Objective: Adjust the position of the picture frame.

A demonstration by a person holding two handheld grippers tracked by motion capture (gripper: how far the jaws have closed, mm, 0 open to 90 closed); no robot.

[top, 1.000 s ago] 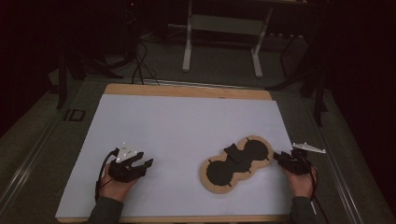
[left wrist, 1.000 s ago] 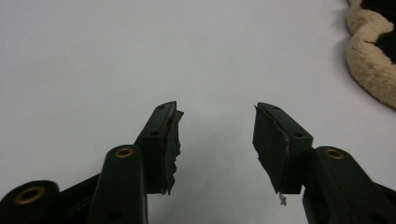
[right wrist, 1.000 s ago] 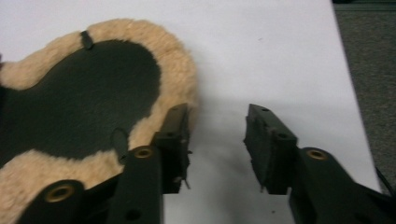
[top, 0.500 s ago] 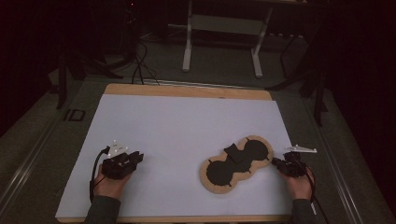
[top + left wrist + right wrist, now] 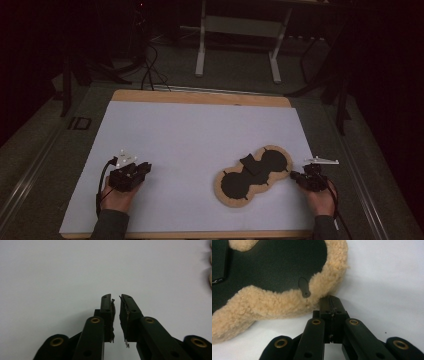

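Observation:
A figure-eight pad point(image 5: 254, 173) with a tan fleece rim and a black inner face lies on the white sheet at the right of centre. A black strap point(image 5: 251, 164) crosses its middle. My right gripper point(image 5: 296, 176) is shut just beside the pad's right end. In the right gripper view its tips point(image 5: 331, 300) rest against the fleece rim point(image 5: 329, 277), below a small black tab point(image 5: 304, 287). I cannot tell whether any fleece is pinched. My left gripper point(image 5: 144, 168) lies on bare sheet at the front left. Its jaws point(image 5: 117, 298) are shut to a thin slit and hold nothing.
The white sheet point(image 5: 200, 135) covers a wooden board point(image 5: 200, 97) on the table. Dark floor, cables and a white stand's legs point(image 5: 201, 55) lie beyond the far edge. The sheet's right edge runs close beside my right hand point(image 5: 320, 200).
My left gripper has shifted a little to the left on the sheet. The right gripper has stayed by the pad's end, moving slightly toward the front.

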